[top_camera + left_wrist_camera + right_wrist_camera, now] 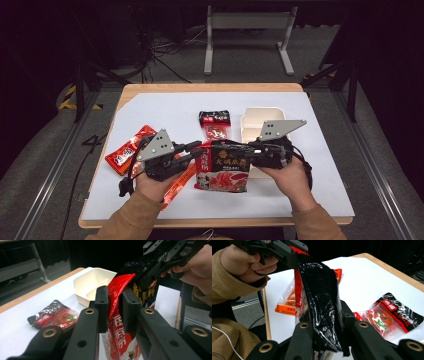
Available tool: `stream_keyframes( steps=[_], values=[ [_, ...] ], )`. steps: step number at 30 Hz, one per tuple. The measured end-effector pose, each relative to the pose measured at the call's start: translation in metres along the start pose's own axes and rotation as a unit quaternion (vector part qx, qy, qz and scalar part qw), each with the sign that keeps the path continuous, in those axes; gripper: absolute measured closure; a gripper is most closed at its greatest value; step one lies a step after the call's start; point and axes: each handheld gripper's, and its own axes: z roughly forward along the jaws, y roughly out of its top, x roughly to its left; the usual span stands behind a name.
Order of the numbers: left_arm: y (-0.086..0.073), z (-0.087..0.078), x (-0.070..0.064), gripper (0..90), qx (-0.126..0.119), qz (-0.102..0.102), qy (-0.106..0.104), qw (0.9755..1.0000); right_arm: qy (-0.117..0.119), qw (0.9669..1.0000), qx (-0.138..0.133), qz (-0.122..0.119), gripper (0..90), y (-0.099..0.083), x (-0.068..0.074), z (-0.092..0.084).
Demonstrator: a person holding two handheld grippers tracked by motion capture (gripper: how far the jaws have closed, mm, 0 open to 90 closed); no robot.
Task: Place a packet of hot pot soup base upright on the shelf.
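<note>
Both the left gripper (196,148) and the right gripper (250,147) clamp the top corners of the soup packet (223,172), holding it upright between them above the bench (165,107), seemingly to tear it open.

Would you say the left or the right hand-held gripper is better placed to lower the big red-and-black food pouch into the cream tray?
Probably the right hand-held gripper: it grips the red-and-black food pouch on the side nearest the cream tray, while the left hand-held gripper pinches the far edge.

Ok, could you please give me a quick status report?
Left gripper and right gripper both clamped on the big pouch, top edge. Pouch upright above the table. Nothing in the way.
</note>
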Motion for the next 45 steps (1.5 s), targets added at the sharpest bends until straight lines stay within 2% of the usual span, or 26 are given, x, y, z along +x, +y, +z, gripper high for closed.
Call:
stream_keyframes(
  steps=[2, 4, 5, 10, 12, 22, 32, 45],
  values=[
    [0.0, -0.001, 0.002, 74.1, -0.002, -0.006, -0.003, 1.0, 0.0, 1.0, 0.001, 0.001, 77.5, 0.001, 0.0, -0.001],
    [-0.002, -0.002, 0.005, 63.1, -0.012, -0.018, -0.009, 0.9997, 0.0, 1.0, 0.0, -0.001, 77.7, 0.004, 0.001, -0.003],
    [-0.002, -0.003, 0.007, 55.7, -0.015, -0.017, -0.01, 0.9997, -0.001, 1.0, 0.001, -0.005, 77.7, 0.006, 0.002, -0.004],
    [-0.003, -0.005, 0.011, 42.5, -0.023, -0.026, -0.019, 0.9992, -0.013, 0.9996, 0.01, -0.022, 77.8, 0.015, 0.005, -0.008],
    [-0.004, -0.008, 0.014, 40.6, -0.026, -0.033, -0.025, 0.9988, -0.017, 0.9995, 0.009, -0.026, 77.8, 0.019, 0.004, -0.011],
    [-0.009, -0.012, 0.028, 30.0, -0.026, -0.052, -0.028, 0.9979, -0.033, 0.999, -0.006, -0.031, 77.8, 0.036, -0.005, -0.029],
    [-0.014, -0.011, 0.035, 27.2, -0.016, -0.06, -0.018, 0.9979, -0.055, 0.9977, -0.023, -0.034, 77.7, 0.055, -0.021, -0.047],
    [-0.019, -0.012, 0.043, 24.4, -0.011, -0.069, -0.006, 0.9976, -0.084, 0.9949, -0.032, -0.046, 77.6, 0.072, -0.049, -0.061]
  ],
)
